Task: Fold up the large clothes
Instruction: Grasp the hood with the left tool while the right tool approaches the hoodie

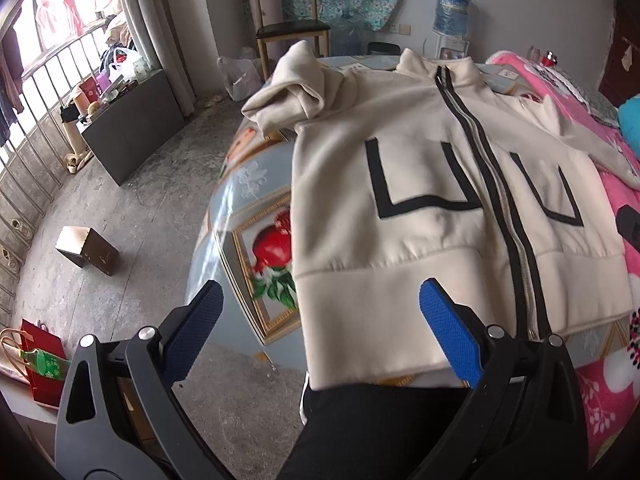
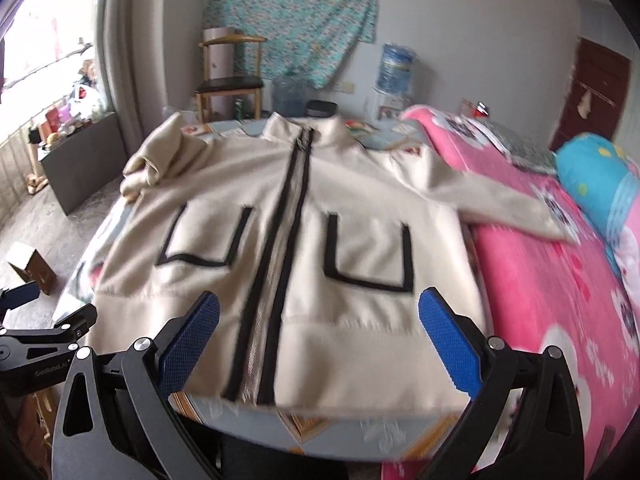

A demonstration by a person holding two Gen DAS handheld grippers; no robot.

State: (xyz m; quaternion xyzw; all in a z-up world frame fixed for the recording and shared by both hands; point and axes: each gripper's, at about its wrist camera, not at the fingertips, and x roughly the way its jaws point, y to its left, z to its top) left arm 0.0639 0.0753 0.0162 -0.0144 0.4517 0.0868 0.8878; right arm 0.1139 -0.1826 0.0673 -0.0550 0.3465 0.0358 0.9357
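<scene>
A cream zip-up jacket (image 1: 420, 184) with a black-edged zipper and two black-outlined pockets lies flat, front up, on a round table (image 1: 256, 208); it also shows in the right wrist view (image 2: 320, 248). Its left sleeve (image 1: 296, 88) is bunched near the shoulder. Its right sleeve (image 2: 500, 204) stretches onto a pink blanket. My left gripper (image 1: 320, 292) is open and empty above the jacket's left hem corner. My right gripper (image 2: 320, 304) is open and empty above the middle of the hem. The left gripper also shows at the left edge of the right wrist view (image 2: 24, 320).
The pink floral blanket (image 2: 560, 300) and a blue pillow (image 2: 600, 176) lie to the right. A wooden chair (image 1: 288, 20) and a water dispenser (image 1: 452, 20) stand behind the table. A cardboard box (image 1: 86, 250), a dark cabinet (image 1: 128, 120) and a red bag (image 1: 40, 364) stand on the floor at left.
</scene>
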